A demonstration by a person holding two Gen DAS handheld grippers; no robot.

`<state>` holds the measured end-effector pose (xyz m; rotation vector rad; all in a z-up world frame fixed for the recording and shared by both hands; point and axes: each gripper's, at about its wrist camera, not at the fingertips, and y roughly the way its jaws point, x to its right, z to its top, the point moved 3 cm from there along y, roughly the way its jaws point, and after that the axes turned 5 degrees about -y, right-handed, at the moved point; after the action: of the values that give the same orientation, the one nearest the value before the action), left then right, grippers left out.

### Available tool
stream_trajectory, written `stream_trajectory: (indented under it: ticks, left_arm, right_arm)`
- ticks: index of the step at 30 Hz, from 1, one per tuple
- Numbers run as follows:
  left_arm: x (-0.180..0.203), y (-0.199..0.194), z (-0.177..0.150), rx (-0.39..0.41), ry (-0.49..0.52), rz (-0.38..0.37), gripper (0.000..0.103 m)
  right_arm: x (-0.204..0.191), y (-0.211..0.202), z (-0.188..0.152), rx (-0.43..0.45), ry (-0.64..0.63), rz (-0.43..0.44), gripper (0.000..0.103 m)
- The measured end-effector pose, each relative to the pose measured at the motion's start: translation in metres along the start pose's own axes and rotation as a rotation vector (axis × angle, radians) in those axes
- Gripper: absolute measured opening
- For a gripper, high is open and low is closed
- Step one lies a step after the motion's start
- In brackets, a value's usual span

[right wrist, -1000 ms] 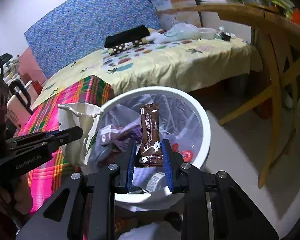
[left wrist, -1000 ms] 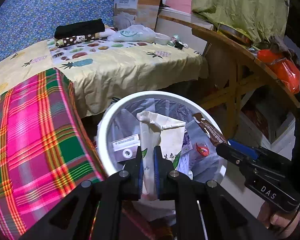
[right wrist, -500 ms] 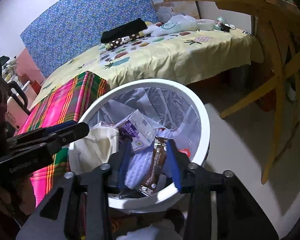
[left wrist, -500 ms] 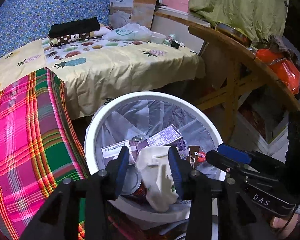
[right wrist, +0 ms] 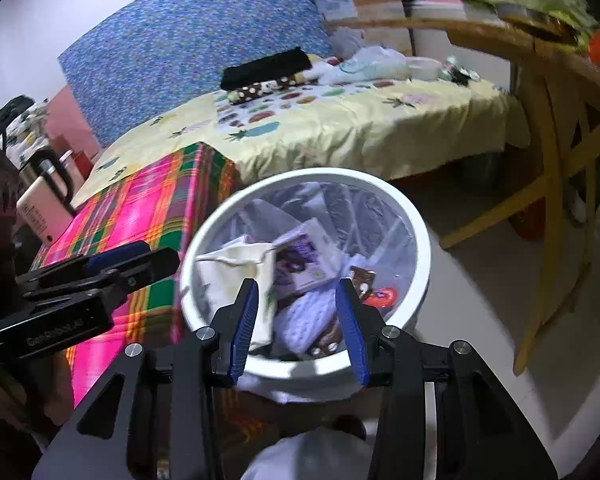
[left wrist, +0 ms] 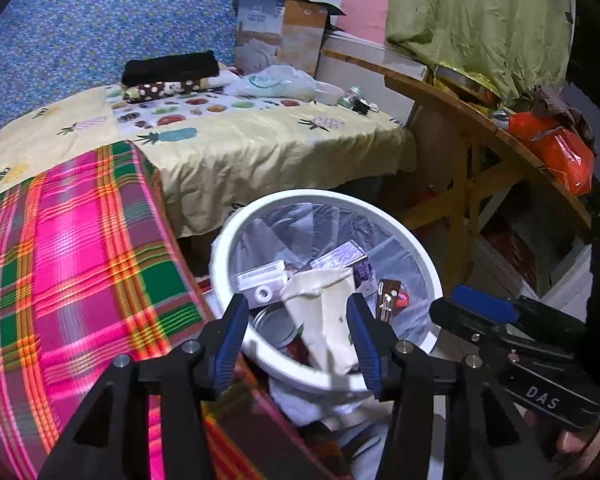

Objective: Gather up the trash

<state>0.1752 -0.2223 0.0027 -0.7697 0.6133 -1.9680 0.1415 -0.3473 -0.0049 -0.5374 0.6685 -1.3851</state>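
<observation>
With both grippers tipped downward over the white bin (left wrist: 428,276), the trash already lies inside it rather than in any grip. The left gripper (left wrist: 298,334) hangs over the near rim, and its jaws are opening, their blue pads clear of everything; the cream cloth bag (left wrist: 324,320) shows in the gap between them but rests slumped in the bin, leaning against the near wall. Beside the bag lie a white carton (left wrist: 260,280), a purple-printed box (left wrist: 352,260) and the lid of a tin (left wrist: 274,326).

The right gripper (right wrist: 298,328) stands spread as well, nothing pinched between its pads. Just beyond its right finger, the brown snack wrapper (right wrist: 362,278) lies in the bin next to a red scrap (right wrist: 384,296), on top of a pale quilted piece (right wrist: 308,316). From that side the cloth bag (right wrist: 240,260) sits toward the left of the bin, near the left gripper (right wrist: 148,258), which reaches in from the left edge of view.

Both tools point forward and down at about the same slant, side by side, the right one (left wrist: 480,312) showing at the left camera's lower right with fingers of a hand (left wrist: 576,440) wrapped below it. A plaid blanket (left wrist: 72,248) lies just left of the bin.
</observation>
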Motion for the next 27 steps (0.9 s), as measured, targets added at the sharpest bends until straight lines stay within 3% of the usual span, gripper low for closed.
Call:
stream_trajectory:
  ticks: [11, 27]
  left_arm:
    - [-0.016, -0.055, -0.027, 0.077, -0.011, 0.08, 0.053]
    - [-0.03, -0.108, -0.064, 0.153, -0.026, 0.168, 0.053]
  right_arm:
    - [-0.04, -0.024, -0.006, 0.041, -0.118, 0.025, 0.042]
    - [-0.077, -0.049, -0.026, 0.07, -0.195, 0.053, 0.042]
